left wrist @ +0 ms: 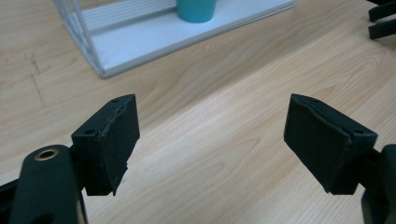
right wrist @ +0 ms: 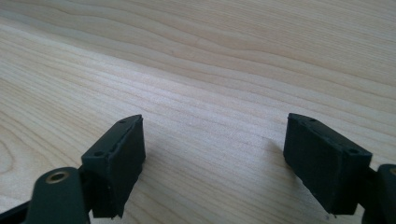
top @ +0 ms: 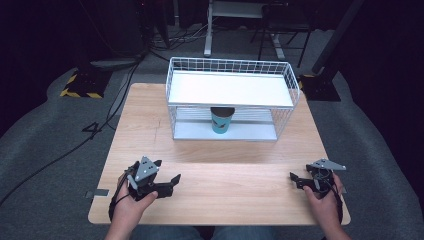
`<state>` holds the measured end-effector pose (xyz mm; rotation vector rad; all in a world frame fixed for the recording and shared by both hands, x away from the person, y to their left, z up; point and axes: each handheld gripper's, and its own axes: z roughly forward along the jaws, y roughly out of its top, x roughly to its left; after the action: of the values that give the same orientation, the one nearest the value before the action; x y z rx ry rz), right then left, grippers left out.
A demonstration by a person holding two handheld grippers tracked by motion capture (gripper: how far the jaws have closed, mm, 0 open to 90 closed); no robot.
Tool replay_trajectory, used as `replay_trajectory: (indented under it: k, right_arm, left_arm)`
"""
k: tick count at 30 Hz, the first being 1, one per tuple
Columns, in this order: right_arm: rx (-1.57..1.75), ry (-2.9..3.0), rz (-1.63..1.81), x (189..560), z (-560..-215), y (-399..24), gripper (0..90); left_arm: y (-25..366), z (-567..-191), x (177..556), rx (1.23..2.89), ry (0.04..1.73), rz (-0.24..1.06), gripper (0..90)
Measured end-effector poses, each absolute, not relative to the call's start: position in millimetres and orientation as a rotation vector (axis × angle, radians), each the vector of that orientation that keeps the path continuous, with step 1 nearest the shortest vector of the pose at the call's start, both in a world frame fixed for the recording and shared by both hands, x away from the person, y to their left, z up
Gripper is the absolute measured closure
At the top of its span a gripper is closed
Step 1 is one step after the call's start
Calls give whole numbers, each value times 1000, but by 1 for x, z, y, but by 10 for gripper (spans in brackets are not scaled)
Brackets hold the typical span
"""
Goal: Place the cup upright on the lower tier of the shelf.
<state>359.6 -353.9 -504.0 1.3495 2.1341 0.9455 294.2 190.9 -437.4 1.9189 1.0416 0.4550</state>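
Light wooden table (top: 150, 130); white wire two-tier shelf rack (top: 232, 97) beyond both grippers, teal paper cup (top: 221, 120) upright on its lower tier, markings unreadable. Left gripper (top: 167, 183) and right gripper (top: 296, 180): jaws spread wide, holding nothing, well apart near the table's front edge.

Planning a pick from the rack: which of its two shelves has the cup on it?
The lower shelf: the teal cup stands upright there, under the bare white upper shelf.

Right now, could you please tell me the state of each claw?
Left claw: open, holding nothing, above the table.
Right claw: open, holding nothing.
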Motion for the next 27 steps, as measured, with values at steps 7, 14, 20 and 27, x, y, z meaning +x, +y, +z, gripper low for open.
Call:
replay_trajectory:
  k: [7, 14, 20, 27]
  right_arm:
    - [1348, 2134, 946, 360, -504, -354, 211]
    - [1348, 2134, 946, 360, -504, -354, 210]
    - [1348, 2134, 946, 360, -504, -354, 211]
    - [1348, 2134, 946, 360, -504, -354, 210]
  left_arm:
    - [210, -464, 294, 2004, 1102, 415, 190]
    - [225, -484, 295, 2043, 1171, 382, 191]
    - [229, -497, 298, 2144, 1171, 311, 172]
    - [228, -504, 299, 2190, 1061, 396, 97]
